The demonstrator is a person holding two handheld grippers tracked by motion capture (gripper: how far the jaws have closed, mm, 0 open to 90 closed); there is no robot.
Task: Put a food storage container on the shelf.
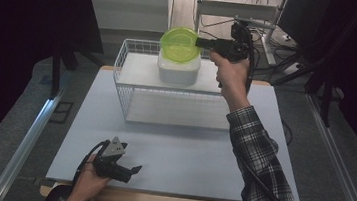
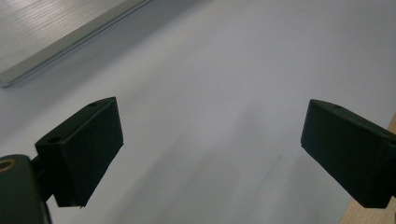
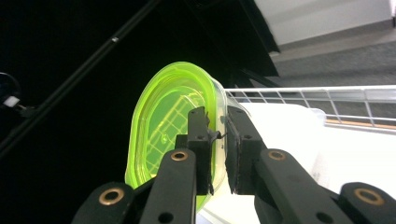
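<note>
A translucent green lid [image 1: 178, 44] is held up on edge above a white tub [image 1: 178, 70] that stands in a white wire basket [image 1: 123, 82]. My right gripper [image 1: 198, 42] is shut on the lid's right rim. In the right gripper view the lid [image 3: 159, 121] stands tilted to the left, with its rim pinched between the two black jaws of my right gripper [image 3: 217, 123]. My left gripper [image 1: 133, 170] rests low over the near left of the table in a hand. Its jaws are wide open in the left gripper view [image 2: 210, 149], with only bare table surface between them.
The pale table top [image 1: 181, 151] spreads in front of the basket. A metal rail [image 1: 32, 130] runs along the left side and another [image 1: 345, 168] along the right. Cables and a metal frame [image 1: 236, 8] stand behind the basket. A plaid sleeve [image 1: 261, 159] crosses the table's right part.
</note>
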